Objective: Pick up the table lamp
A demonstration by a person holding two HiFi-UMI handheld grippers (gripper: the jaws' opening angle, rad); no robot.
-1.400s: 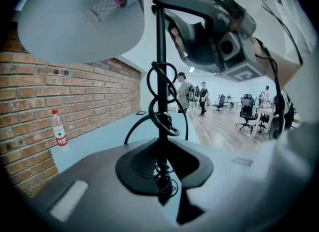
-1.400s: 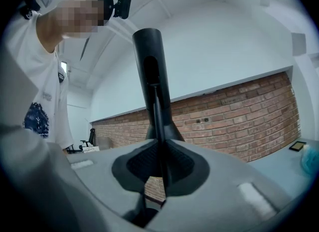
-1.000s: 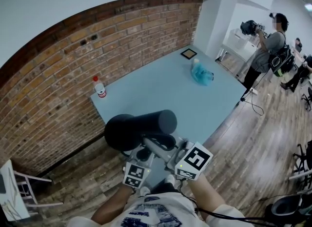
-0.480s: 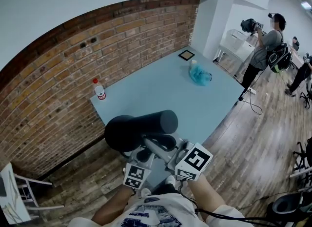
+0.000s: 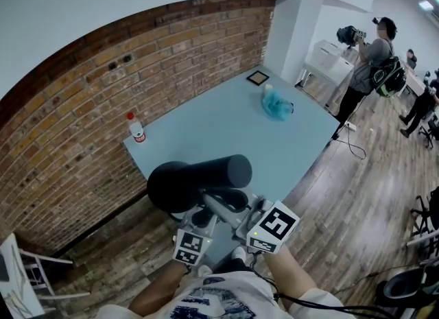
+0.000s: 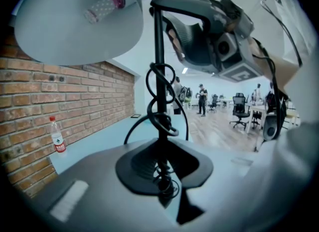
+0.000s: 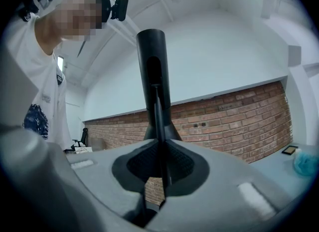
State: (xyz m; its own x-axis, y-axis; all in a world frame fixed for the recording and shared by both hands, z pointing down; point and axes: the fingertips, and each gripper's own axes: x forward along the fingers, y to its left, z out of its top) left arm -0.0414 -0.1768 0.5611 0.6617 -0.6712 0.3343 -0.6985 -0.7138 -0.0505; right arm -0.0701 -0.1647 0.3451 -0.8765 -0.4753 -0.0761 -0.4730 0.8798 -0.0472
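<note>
While left gripper (image 6: 162,176) and right gripper (image 7: 159,176) both clamp its thin stem (image 6: 158,51), table lamp (image 5: 199,182) hangs at tabletop's (image 5: 226,132) near corner. Its dark shade lies level, long axis left to right.

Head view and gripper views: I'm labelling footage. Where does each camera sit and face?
Head view: on the person's head, steeply down at table lamp and table; shirt, forearms, left tool, right tool show.
Left gripper view: on left tool, along jaws shut on table lamp; right tool shows.
Right gripper view: on right tool, toward brick wall; shirt shows.
Shared: head and left gripper views show the bottle.
</note>
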